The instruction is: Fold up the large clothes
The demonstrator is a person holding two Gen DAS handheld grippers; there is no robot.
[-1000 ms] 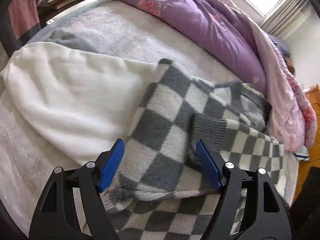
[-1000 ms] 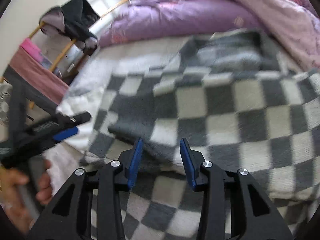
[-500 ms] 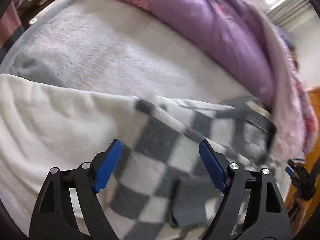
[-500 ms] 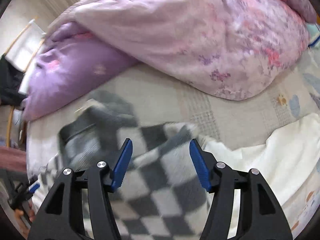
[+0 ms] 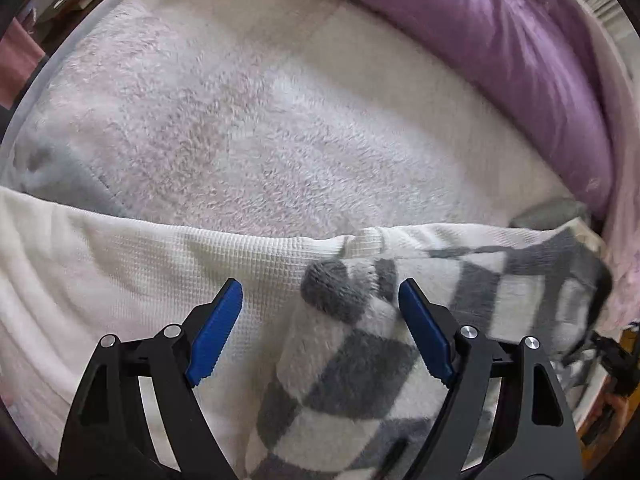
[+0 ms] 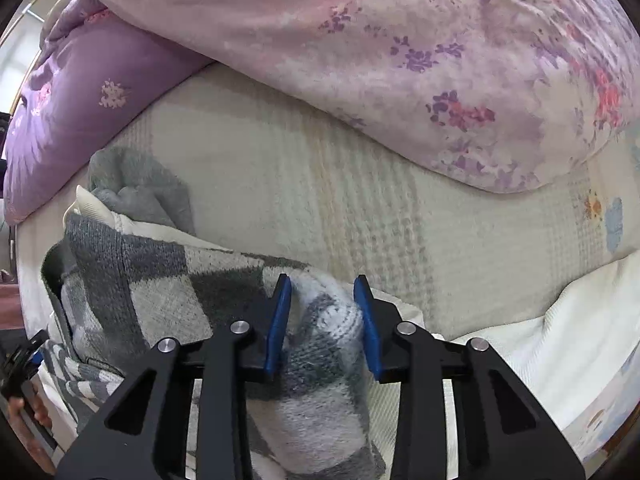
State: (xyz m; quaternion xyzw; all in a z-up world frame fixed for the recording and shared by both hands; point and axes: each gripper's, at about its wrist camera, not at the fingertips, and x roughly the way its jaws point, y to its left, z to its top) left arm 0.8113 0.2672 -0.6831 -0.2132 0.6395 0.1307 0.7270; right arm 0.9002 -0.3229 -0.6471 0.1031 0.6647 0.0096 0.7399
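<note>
Where the grey-and-white checked sweater point(image 6: 168, 300) lies across the bed, its upper fold runs between the two grippers, on top of a cream waffle-knit garment point(image 5: 132, 264). In the right wrist view a bunched corner of the checked knit sits between the blue pads point(image 6: 370, 312) of the right gripper point(image 6: 322, 310); the jaws are closing and both pads already press the fabric, so this gripper has hold of the sweater. In the left wrist view the left gripper point(image 5: 320, 320) points down over the other end of the fold. Its jaws stand wide and are closing a little; a dark grey rolled edge of the sweater lies between them, touching the right-hand pad point(image 5: 426, 336), while the other pad hangs over the cream knit, apart from the sweater. It grips nothing.

Past the sweater, a crumpled grey cloth point(image 6: 140, 188) lies at its far corner. The bed is covered with a pale fleecy blanket point(image 5: 248, 112) on one side and a cream textured bedspread point(image 6: 320, 184) on the other. A purple quilt point(image 5: 500, 44) with a pink floral face point(image 6: 400, 40) is heaped along the far side. Fingers of the person's hand point(image 6: 36, 412) show at the lower left edge of the right wrist view.
</note>
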